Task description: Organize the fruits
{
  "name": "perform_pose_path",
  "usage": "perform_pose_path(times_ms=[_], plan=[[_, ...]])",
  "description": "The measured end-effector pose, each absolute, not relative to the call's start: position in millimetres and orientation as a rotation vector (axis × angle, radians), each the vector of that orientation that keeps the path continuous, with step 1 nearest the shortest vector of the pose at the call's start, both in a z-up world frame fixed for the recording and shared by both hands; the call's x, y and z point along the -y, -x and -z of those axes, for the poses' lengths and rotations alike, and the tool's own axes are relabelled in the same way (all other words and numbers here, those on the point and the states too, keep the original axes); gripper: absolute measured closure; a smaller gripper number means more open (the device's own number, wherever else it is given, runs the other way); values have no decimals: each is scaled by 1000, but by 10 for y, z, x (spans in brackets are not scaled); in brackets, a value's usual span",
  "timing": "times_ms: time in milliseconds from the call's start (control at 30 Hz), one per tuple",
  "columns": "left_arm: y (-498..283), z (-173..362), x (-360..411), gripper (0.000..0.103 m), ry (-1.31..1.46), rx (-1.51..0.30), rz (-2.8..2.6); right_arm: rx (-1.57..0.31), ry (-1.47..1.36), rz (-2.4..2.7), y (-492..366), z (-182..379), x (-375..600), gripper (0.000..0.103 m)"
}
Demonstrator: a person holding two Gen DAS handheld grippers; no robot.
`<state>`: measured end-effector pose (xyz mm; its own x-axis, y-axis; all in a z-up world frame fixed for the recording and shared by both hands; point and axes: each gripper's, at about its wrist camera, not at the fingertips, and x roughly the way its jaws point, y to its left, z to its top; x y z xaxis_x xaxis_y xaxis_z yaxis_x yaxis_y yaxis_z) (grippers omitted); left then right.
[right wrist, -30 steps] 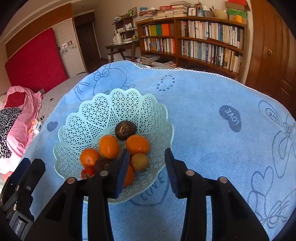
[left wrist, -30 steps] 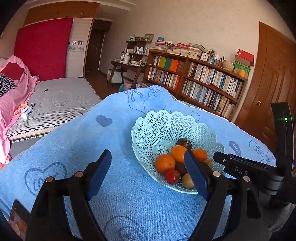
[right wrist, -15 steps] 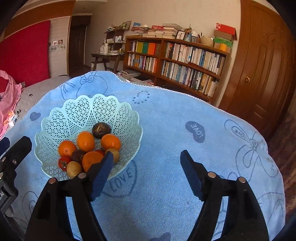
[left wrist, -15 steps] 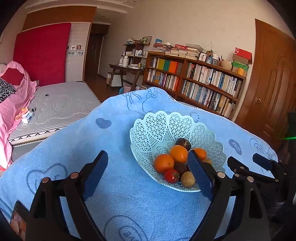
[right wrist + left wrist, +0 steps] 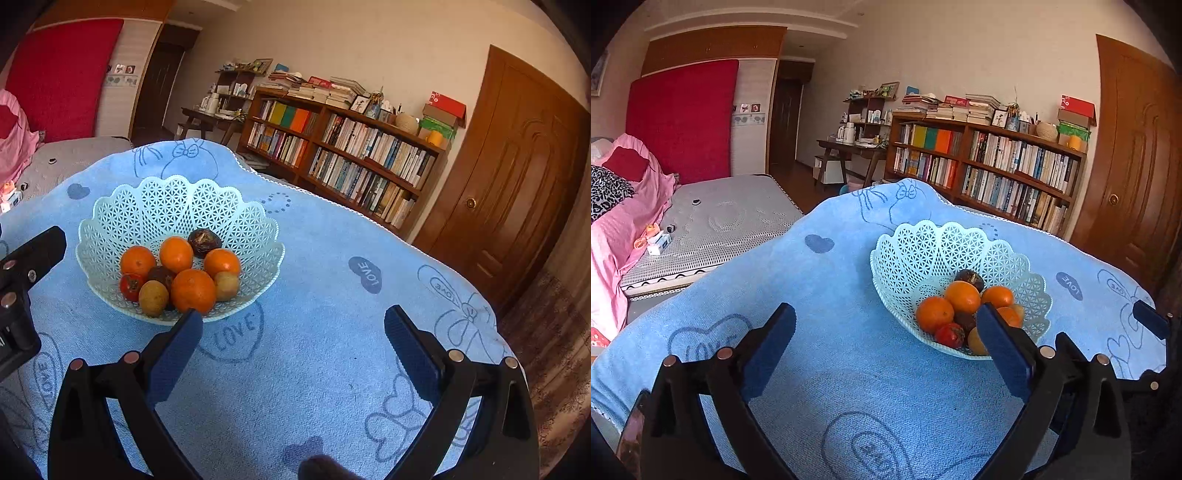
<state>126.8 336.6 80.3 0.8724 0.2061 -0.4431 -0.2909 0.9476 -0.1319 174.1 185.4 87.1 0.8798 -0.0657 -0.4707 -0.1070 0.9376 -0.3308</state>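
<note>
The fruit basket [image 5: 255, 221] sat ahead and left of the right claw [image 5: 293, 328], which gaped wide, holding nothing. It lay ahead and right of the left claw [image 5: 886, 328], likewise spread and unladen above the blue-covered tabletop [image 5: 849, 350].

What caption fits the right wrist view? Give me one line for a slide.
Open right gripper hovers over the blue towel, near a lattice basket of oranges and other fruit.

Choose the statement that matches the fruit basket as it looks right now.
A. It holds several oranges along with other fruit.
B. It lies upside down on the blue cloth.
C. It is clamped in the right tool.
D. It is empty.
A: the white lattice basket sits upright on the blue cloth with four oranges, a red fruit and other pieces inside, while the right tool is open and apart from it.
</note>
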Motion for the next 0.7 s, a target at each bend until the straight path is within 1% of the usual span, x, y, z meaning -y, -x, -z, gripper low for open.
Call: perform_pose_path(times_ms=[700], plan=[[-1138,-645,-3273,3,112,-493,-288,-481,435,-31,-1656,-814,-1946,5]])
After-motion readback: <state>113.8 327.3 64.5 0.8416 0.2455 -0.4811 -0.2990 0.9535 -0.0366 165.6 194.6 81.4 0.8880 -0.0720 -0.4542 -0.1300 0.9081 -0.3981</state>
